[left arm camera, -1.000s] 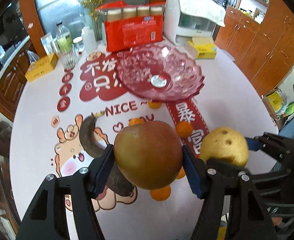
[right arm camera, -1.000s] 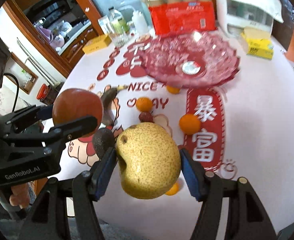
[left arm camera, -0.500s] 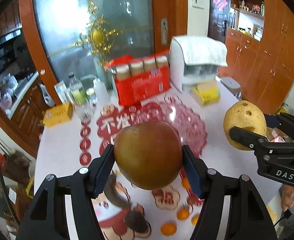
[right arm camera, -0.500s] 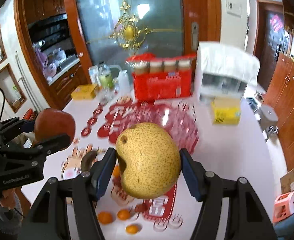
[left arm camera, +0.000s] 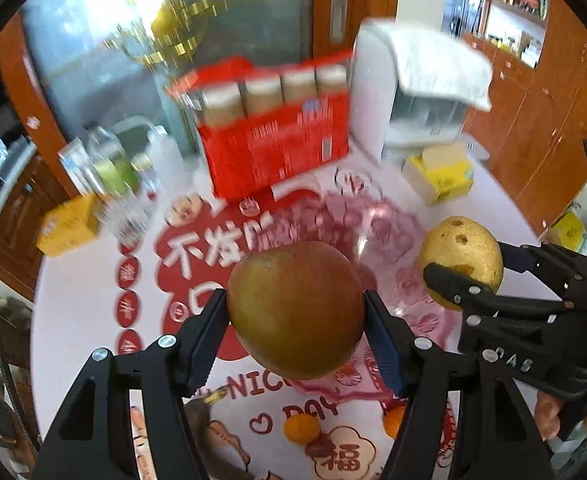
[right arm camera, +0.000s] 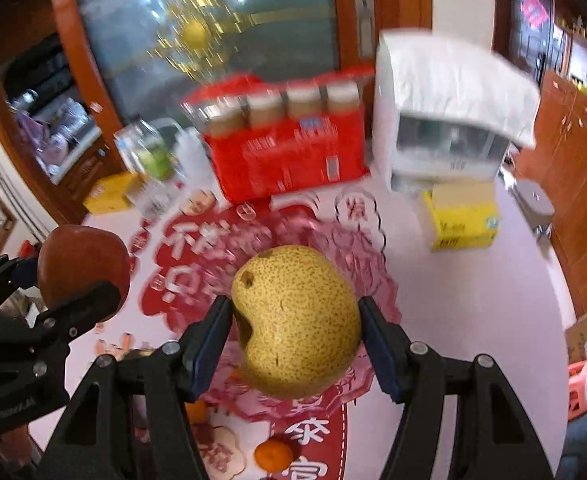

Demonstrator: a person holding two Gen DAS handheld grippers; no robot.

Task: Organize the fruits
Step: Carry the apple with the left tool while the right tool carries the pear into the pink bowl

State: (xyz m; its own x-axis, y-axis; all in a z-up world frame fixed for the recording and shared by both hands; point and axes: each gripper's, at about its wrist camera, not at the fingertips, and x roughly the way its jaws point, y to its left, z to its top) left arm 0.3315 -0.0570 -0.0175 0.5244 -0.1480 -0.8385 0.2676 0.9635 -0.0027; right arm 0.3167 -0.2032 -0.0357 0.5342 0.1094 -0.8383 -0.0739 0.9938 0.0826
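Now carrying: left claw (left arm camera: pixel 295 312) clamped on apple (left arm camera: pixel 295 308), right claw (right arm camera: pixel 293 322) clamped on pear (right arm camera: pixel 295 320), both above pink bowl (left arm camera: pixel 373 224), pear at three o'clock of apple, presumably ready for dropping in.

Glossy pink glass bowl (left arm camera: pixel 377 232); smooth, faintly shiny apple (left arm camera: pixel 295 308); matt, speckled pear (right arm camera: pixel 295 322) with pitted skin; matt black plastic gripper fingers (left arm camera: pixel 197 336); glossy wooden cabinets (left arm camera: pixel 533 120)
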